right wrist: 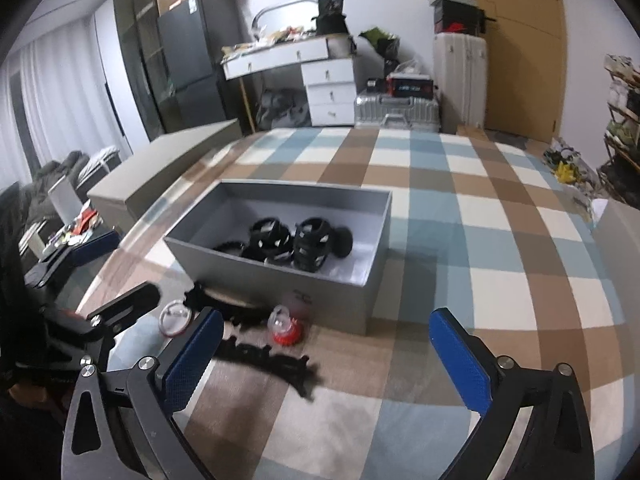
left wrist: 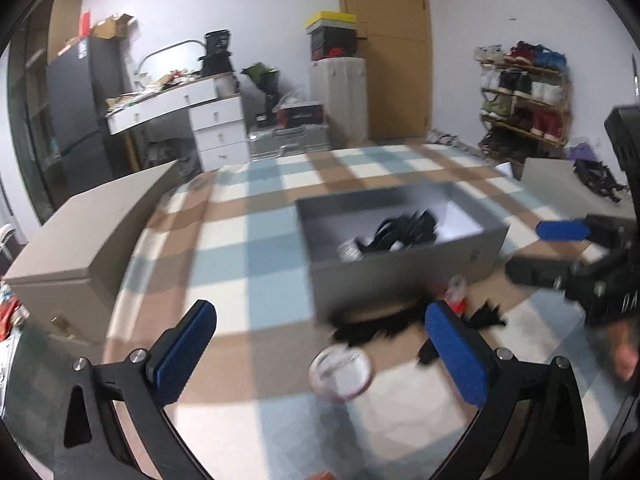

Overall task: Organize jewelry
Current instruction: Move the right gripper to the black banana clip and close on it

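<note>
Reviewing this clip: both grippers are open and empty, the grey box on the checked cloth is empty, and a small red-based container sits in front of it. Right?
Not quite. The grey box is not empty: the right wrist view shows several black pieces lying inside it. The rest holds: the left gripper and right gripper are open and empty, and the red-based container sits in front of the box on the checked cloth.

Each claw, left [left wrist: 320, 344] and right [right wrist: 326, 350], pairs black angular metal arms with silver screws and textured blue pads [right wrist: 460, 364]. A blurred patch of skin [left wrist: 624, 354] shows at the frame's edge.
</note>
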{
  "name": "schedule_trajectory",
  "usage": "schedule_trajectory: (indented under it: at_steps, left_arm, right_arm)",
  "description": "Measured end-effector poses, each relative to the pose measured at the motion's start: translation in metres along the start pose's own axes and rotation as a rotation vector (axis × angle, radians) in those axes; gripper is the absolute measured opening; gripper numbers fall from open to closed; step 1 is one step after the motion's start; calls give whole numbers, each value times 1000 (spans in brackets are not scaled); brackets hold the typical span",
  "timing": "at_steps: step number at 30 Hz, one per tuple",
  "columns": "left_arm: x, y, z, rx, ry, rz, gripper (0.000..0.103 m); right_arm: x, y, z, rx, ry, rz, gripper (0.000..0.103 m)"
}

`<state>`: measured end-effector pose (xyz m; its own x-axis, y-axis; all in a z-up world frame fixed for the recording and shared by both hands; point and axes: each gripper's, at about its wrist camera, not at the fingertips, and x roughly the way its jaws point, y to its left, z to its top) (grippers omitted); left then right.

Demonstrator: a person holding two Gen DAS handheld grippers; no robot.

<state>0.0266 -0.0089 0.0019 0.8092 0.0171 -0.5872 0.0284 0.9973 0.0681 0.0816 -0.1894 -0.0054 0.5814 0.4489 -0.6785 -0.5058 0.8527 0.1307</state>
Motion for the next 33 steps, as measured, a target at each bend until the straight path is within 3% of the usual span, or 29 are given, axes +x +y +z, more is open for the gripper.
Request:
schedule_trajectory:
  at_steps: [7,23,26,29,33]
  left_arm:
    - [-5,19,-14,-84,21,-10,102]
    - [-7,25,-17,-104,11,2,102]
    - [-4,26,-18,-102,22,5,102]
    - [5,25,-18,-99,73,54,102]
    - [2,28,-19,-105,61,22,102]
  right_arm:
    - [15,7,-5,14,79,30,103]
    - [47,39,-20,-7,193,60,103]
    - [51,48,-22,-45,206,48,103]
    - [54,55,-24,-72,209,21,103]
    - [59,61,-26,-108,211,-29,103]
